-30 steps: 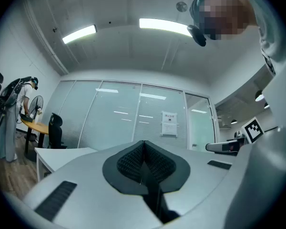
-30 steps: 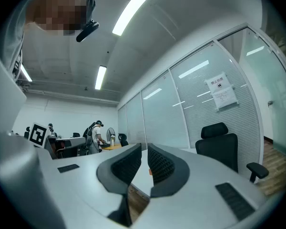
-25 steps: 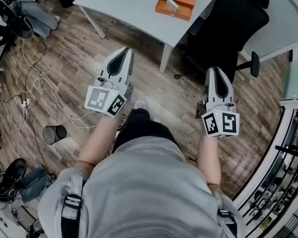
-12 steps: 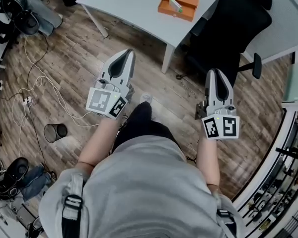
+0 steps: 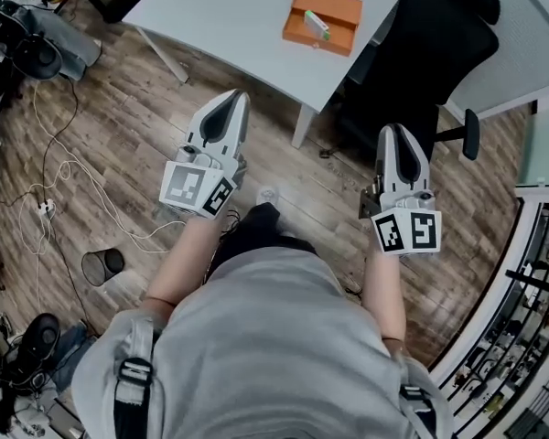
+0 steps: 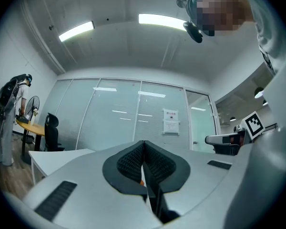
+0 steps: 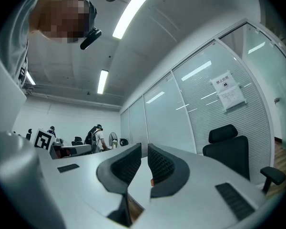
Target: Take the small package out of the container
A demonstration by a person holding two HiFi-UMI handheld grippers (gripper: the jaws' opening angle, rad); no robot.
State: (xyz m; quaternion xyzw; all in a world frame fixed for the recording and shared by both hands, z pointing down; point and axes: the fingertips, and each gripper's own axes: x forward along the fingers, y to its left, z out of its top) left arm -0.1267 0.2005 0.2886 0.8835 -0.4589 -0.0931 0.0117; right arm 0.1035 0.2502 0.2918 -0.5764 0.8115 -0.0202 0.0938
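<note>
Two tongs, left tongs [image 5: 231, 101] pressed together, right tongs [image 5: 396, 130] closed, both empty

Small white-green package [image 5: 317, 24], lying slanted inside open orange container [image 5: 341, 8], near edge of white table [image 5: 224, 16].

A wood-plank floor [image 5: 119, 144] is seen under the white table [image 5: 229, 16]. A black office chair [image 5: 430, 44] is set at the table's right. Left of the table, white cables [image 5: 50, 167] and a black bin [image 5: 102, 265] are seen. Beyond the table, a glass partition [image 6: 109, 118] is lit by ceiling strip lights [image 6: 163, 21].
</note>
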